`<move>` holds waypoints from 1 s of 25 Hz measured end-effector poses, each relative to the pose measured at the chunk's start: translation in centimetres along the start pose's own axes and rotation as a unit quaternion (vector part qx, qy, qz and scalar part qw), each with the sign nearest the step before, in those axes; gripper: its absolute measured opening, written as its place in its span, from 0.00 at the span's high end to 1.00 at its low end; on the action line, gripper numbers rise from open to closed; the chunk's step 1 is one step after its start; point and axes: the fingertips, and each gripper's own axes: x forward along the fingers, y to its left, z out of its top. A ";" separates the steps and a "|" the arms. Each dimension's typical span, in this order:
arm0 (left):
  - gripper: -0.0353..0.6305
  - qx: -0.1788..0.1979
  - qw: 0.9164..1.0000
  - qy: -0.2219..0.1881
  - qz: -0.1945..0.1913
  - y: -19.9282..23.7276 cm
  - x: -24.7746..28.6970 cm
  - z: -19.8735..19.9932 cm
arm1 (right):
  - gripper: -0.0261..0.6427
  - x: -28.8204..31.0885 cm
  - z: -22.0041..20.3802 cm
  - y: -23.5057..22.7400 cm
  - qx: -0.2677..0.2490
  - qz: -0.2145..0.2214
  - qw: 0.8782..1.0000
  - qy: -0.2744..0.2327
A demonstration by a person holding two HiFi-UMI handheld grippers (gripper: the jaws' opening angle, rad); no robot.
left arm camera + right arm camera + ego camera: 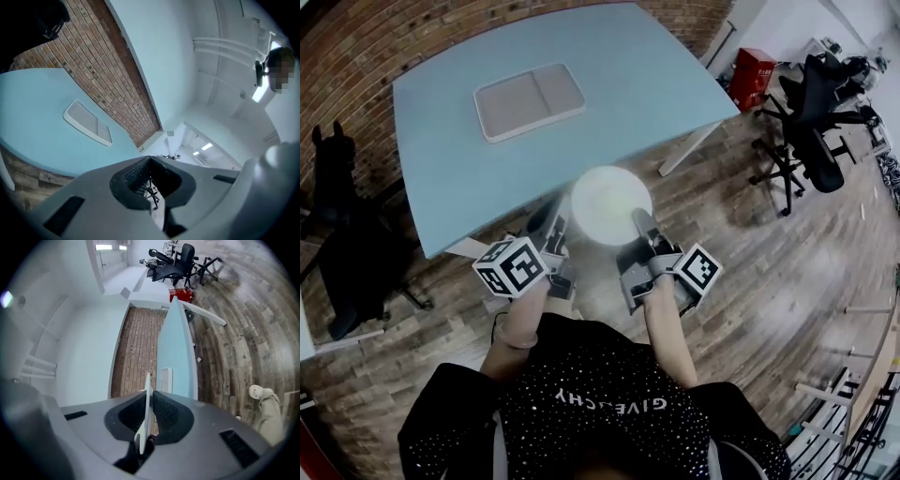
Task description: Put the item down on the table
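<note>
A round white plate hangs in the air just off the near edge of the light blue table. My right gripper is shut on the plate's right rim. In the right gripper view the plate shows edge-on, pinched between the jaws of the right gripper. My left gripper is at the plate's left side. In the left gripper view the jaws of the left gripper meet with nothing between them. Whether it touches the plate is hidden.
A flat grey-white tray lies on the far part of the table. Black office chairs and a red box stand at the right. Another black chair is at the left. The floor is wood plank.
</note>
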 end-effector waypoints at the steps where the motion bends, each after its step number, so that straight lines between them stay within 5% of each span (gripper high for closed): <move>1: 0.93 -0.003 1.000 -0.001 0.002 0.8 1.7 1.6 | 0.90 2.3 0.6 0.8 -0.002 0.000 1.000 0.003; 9: 0.93 -0.008 1.000 -0.001 0.016 8.0 13.9 12.1 | 0.90 19.2 5.5 3.9 -0.009 -0.009 1.000 0.014; 16: 0.93 -0.018 0.999 -0.006 0.036 14.8 20.3 16.6 | 0.90 30.7 7.6 3.1 -0.015 -0.022 0.999 0.042; 25: 0.93 -0.049 0.988 -0.075 0.129 24.3 19.4 19.9 | 0.90 41.0 5.8 -1.3 -0.042 -0.067 0.990 0.116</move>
